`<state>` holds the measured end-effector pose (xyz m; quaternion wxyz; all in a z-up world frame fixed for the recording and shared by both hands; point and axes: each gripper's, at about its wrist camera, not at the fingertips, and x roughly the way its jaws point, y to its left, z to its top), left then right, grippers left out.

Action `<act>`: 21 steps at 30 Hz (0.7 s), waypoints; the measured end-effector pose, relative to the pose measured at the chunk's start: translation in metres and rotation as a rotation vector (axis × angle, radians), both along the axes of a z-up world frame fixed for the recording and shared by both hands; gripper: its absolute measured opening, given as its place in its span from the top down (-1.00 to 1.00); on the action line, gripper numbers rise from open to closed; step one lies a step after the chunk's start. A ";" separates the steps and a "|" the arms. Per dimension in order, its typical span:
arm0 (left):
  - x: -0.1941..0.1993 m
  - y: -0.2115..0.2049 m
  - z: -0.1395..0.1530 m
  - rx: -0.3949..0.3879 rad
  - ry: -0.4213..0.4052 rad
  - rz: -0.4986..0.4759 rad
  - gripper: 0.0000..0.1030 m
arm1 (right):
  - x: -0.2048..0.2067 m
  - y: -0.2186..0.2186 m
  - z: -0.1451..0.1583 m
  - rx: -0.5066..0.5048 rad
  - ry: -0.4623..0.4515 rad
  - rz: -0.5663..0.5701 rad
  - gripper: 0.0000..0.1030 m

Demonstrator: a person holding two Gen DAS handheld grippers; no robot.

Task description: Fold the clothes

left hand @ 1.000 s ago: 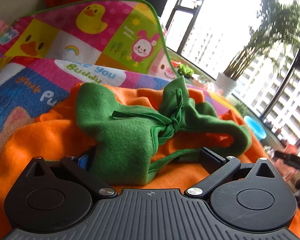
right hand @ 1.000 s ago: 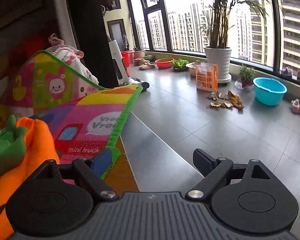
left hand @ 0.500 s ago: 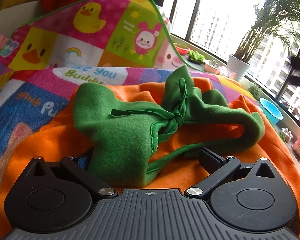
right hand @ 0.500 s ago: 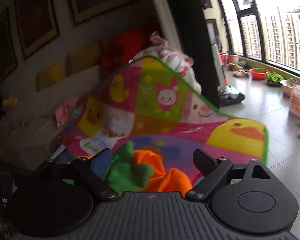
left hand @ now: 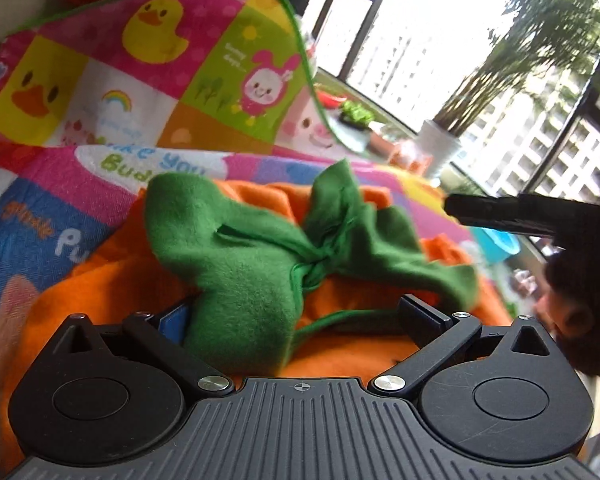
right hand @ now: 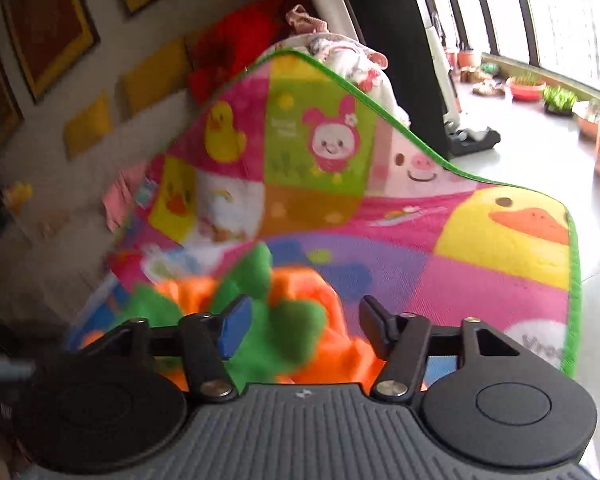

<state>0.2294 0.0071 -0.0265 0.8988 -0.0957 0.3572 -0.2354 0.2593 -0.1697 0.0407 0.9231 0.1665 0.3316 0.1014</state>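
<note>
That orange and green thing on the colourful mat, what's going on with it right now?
A person with a tool in each hand is starting to fold an orange garment with a knotted green collar, lying crumpled on a cartoon play mat. The left tool is open with the green fabric between its fingers. The right tool is also open, just over the garment. Nothing is gripped or folded yet.

We see hard daylight blowing out the windows (left hand: 440,36) beyond our fingers, motion blur, and fisheye-bent edges.
</note>
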 end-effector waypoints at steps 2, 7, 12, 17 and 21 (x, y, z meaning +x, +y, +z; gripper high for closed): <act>-0.005 0.003 0.007 0.010 -0.042 0.034 -1.00 | 0.020 0.002 -0.003 0.049 0.044 0.010 -0.02; -0.007 0.007 0.007 0.037 -0.024 0.085 -1.00 | 0.078 0.022 -0.049 0.123 0.187 -0.003 0.17; -0.007 0.020 0.025 0.051 -0.056 0.145 -1.00 | 0.086 0.039 -0.042 0.171 0.114 0.041 0.68; 0.002 0.027 0.037 0.021 -0.076 0.173 -1.00 | 0.025 0.041 -0.001 0.123 -0.004 0.151 0.83; 0.016 0.025 0.041 -0.025 -0.076 0.170 -1.00 | -0.021 0.044 -0.003 0.058 0.042 0.206 0.87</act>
